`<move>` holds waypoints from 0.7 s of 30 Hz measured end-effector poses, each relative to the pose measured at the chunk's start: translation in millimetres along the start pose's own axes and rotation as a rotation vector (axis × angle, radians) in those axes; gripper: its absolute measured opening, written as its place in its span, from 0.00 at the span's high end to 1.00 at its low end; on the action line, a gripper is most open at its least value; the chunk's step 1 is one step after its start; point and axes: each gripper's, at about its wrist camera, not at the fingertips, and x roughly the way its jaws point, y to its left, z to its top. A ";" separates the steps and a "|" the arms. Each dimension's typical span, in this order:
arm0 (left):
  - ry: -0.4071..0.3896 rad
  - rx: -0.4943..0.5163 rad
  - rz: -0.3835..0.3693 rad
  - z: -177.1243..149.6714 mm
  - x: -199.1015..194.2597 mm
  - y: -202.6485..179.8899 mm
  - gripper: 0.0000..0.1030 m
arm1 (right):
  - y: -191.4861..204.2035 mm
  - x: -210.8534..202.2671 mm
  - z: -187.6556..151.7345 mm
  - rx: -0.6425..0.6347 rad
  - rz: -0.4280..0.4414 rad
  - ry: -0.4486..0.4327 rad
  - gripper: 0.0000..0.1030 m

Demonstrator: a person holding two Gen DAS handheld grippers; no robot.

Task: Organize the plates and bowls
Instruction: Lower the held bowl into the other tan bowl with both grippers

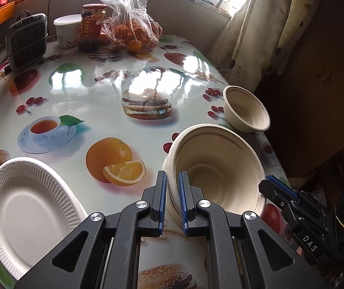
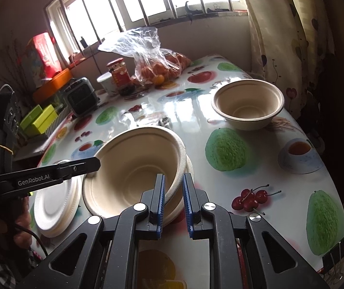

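Observation:
A stack of beige paper bowls (image 1: 217,168) sits tilted at the near right of the table; it also shows in the right wrist view (image 2: 133,171). My left gripper (image 1: 172,185) is shut on the stack's left rim. My right gripper (image 2: 173,187) straddles the stack's right rim with a small gap between the rim and its right pad; it shows in the left wrist view (image 1: 280,192). A single beige bowl (image 1: 246,108) stands farther right near the table edge, also in the right wrist view (image 2: 249,103). White paper plates (image 1: 29,207) lie stacked at near left, also in the right wrist view (image 2: 56,202).
A fruit-print tablecloth (image 1: 94,91) covers the table. At the back stand a small heater (image 1: 26,41), a white tub (image 1: 67,30), a red-labelled jar (image 1: 92,26) and a plastic bag of oranges (image 1: 133,29). A curtain (image 1: 263,31) hangs past the right edge.

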 end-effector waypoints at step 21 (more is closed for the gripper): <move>0.030 -0.002 0.008 -4.3 11.3 1.0 0.90 | -4.7 4.9 -6.0 0.005 -0.010 0.014 0.86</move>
